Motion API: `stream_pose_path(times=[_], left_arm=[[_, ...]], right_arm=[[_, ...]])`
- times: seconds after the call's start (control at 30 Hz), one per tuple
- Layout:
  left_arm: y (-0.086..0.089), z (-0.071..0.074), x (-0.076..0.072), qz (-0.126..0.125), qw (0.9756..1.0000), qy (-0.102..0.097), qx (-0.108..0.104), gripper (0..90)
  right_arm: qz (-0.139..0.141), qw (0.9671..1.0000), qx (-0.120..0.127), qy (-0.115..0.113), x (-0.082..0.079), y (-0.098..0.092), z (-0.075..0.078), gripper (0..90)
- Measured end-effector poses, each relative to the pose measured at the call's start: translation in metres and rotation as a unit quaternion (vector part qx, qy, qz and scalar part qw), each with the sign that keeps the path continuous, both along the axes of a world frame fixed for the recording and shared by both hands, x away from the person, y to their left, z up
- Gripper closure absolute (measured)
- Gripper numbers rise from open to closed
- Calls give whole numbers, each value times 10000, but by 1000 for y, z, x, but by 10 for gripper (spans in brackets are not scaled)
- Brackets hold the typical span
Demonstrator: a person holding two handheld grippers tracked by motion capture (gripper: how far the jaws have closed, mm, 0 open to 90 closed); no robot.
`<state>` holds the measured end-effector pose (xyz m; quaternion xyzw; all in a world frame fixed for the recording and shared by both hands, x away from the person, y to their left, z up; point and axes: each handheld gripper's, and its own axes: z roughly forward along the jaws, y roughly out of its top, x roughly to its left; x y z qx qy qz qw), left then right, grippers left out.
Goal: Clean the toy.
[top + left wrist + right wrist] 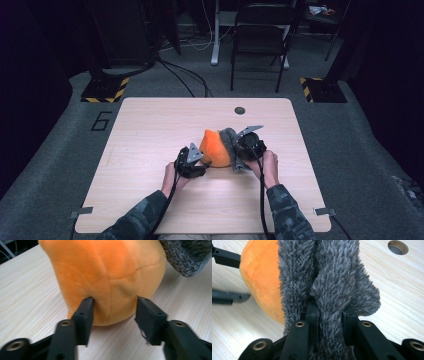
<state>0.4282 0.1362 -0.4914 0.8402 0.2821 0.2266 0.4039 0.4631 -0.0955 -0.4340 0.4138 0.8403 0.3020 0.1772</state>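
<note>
The orange plush toy [215, 149] is a round, soft thing with a smooth velvety skin, a few faint seams across its body and a small peak at the top. A grey fuzzy cloth [230, 142] with long shaggy fibres lies against its right side and hangs in folds. The toy rests on the wooden table [150, 130], about in the middle between the left and right edges and a little nearer to the person's edge than to the far edge, where a small round hole [240, 110] is cut. The left gripper [196, 162] is at the toy's lower left side, low over the table top. In the left gripper view its jaws stand spread apart, with the bottom of the toy between them; the tips [88, 305] are right at the plush surface, but no real squeeze shows there. The right gripper [239, 152] comes from the right side of the toy and its jaws are pinching a thick fold of the grey cloth between them. Both forearms, in camouflage sleeves [287, 212], enter from the near edge of the table and point inward toward the toy, and the hands are wrapped around the gripper bodies.
</note>
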Motion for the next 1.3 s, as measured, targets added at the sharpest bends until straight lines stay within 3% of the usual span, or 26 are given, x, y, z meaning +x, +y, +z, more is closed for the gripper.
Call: stream_pose_path(times=[0.13,0.3,0.43,0.6,0.73,0.83,0.87,0.9,1.03,1.13,1.3], left_arm=[[-4,-4,0,160,9996,-202,147,425],[-3,-10,3,231,9990,-360,161,660],[-1,-9,2,245,9992,-327,50,777],[5,-1,3,239,9989,38,-390,802],[8,7,0,243,9966,288,-737,805],[9,11,-4,230,9944,443,-936,804],[9,11,-4,230,9944,443,-936,804],[10,13,-6,190,9940,515,-949,803],[9,12,-6,154,9949,509,-859,798],[7,7,-4,113,9956,517,-778,789],[8,8,-3,59,9967,459,-663,778]], right_arm=[[39,10000,53,-74,1,1,-1,730],[71,9999,38,-95,-1,6,-1,730],[54,9999,68,-143,0,2,0,730],[50,9996,157,-250,-5,2,15,730],[205,9987,176,-424,-17,14,33,730],[517,9973,59,-517,-25,30,38,729],[517,9973,59,-517,-25,30,38,729],[685,9959,-136,-584,-30,42,38,729],[639,9945,-557,-615,-30,55,26,728],[615,9946,-638,-543,-24,52,16,728],[466,9958,-621,-482,-18,40,12,727]])
